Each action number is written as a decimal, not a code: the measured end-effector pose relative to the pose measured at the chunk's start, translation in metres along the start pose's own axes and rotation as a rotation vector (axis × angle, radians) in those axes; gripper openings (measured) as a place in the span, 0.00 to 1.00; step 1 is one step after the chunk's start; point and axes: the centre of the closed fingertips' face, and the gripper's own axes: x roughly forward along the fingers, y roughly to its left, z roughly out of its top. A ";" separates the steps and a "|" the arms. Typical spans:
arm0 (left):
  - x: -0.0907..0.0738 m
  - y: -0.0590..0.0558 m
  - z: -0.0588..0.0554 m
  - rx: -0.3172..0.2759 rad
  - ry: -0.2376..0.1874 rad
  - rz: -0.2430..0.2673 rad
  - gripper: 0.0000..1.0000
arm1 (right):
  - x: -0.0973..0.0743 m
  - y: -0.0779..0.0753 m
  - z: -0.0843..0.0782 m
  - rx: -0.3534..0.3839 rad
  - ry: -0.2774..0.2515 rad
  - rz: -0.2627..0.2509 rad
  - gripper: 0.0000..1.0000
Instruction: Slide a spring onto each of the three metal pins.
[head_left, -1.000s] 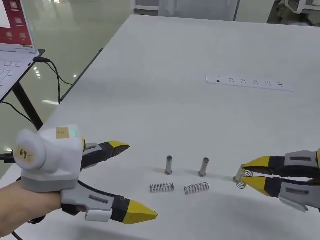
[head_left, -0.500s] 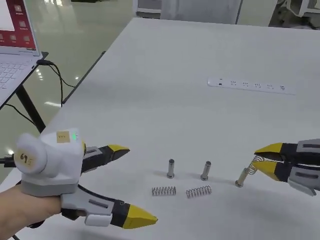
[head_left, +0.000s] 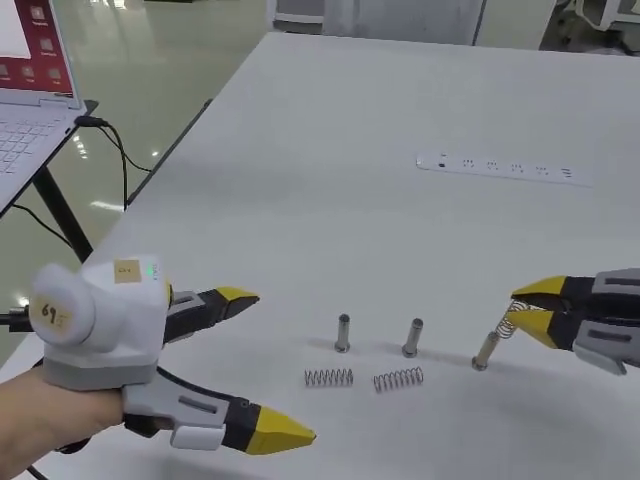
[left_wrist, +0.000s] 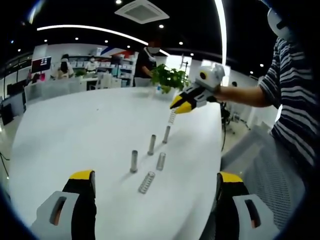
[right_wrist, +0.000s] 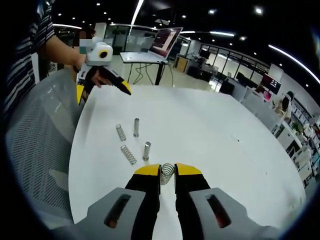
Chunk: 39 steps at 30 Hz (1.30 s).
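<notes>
Left gripper (head_left: 262, 365), head view, near left: jaws spread wide, nothing between them. Right gripper (head_left: 522, 312), right edge: jaws pinching a held spring (head_left: 508, 325) whose lower end meets the top of the leaning right pin (head_left: 484, 351); whether it is threaded on cannot be told. Middle pin (head_left: 412, 337) and left pin (head_left: 343, 333): upright, bare, in one row with it. Left loose spring (head_left: 328, 377) and right loose spring (head_left: 398, 379): flat on the white table (head_left: 330, 200), just nearer than those two pins. Power strip (head_left: 495, 168): far right. Laptop (head_left: 25, 80): far left, off the table.

Left gripper view: own jaws apart at the bottom. Right gripper (left_wrist: 176, 106) beyond, held spring (left_wrist: 172, 116) hanging from its tips down to the farthest pin. Both loose springs lie beside the nearer pins. Striped sleeve (left_wrist: 292, 90) at right.

Right gripper view: own jaws closed on the held spring (right_wrist: 167, 172). Two pins and both loose springs lie ahead, with the left gripper (right_wrist: 102, 82) farther off, jaws parted.
</notes>
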 end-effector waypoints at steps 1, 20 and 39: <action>0.000 0.000 0.000 -0.001 0.001 0.000 0.98 | 0.000 0.000 0.000 0.009 -0.005 0.002 0.07; -0.003 0.000 -0.002 -0.021 -0.006 0.007 0.98 | 0.007 0.001 -0.003 0.038 -0.001 0.005 0.07; -0.003 -0.002 -0.002 -0.029 -0.007 0.010 0.98 | 0.016 0.006 -0.014 0.040 0.030 0.019 0.07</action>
